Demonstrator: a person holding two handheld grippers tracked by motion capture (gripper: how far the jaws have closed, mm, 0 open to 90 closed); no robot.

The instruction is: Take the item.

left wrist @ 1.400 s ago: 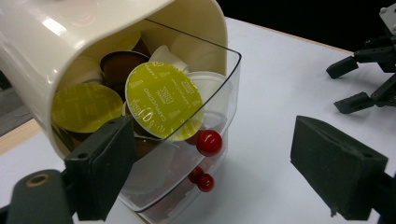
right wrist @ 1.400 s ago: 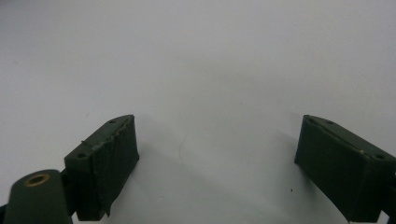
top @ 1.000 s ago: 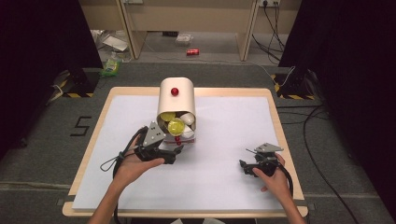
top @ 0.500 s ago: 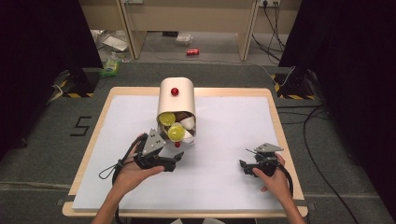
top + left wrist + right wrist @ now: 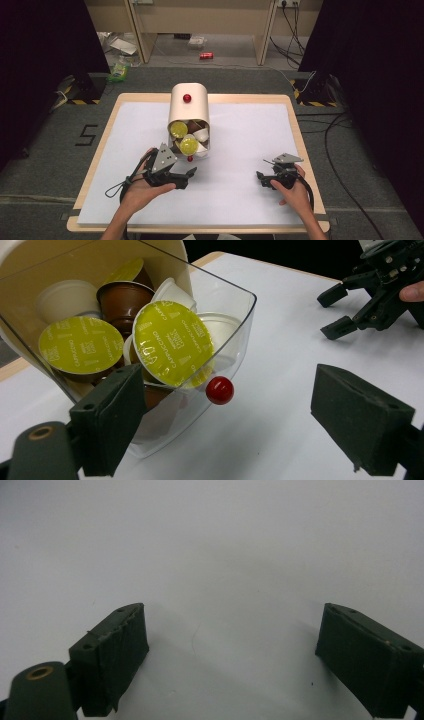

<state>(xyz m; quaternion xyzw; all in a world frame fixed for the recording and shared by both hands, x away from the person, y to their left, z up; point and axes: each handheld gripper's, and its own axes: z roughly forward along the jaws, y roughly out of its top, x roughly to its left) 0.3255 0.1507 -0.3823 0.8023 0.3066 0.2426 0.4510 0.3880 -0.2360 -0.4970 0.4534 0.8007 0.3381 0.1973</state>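
A white-covered worktop (image 5: 240,200) carries a cream capsule dispenser (image 5: 189,107) at frame centre, its clear drawer (image 5: 227,347) pulled out; light, rigid, slippery, best taken by the small red knob (image 5: 220,390). Left gripper (image 5: 187,172) and right gripper (image 5: 259,176) fingers gape empty.

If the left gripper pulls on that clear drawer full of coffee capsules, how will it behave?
The clear drawer looks like thin stiff plastic, so probably light and slippery for the pads. Its small red knob may slip out of wide jaws. The coffee capsules lie loosely heaped and will likely shift or spill.
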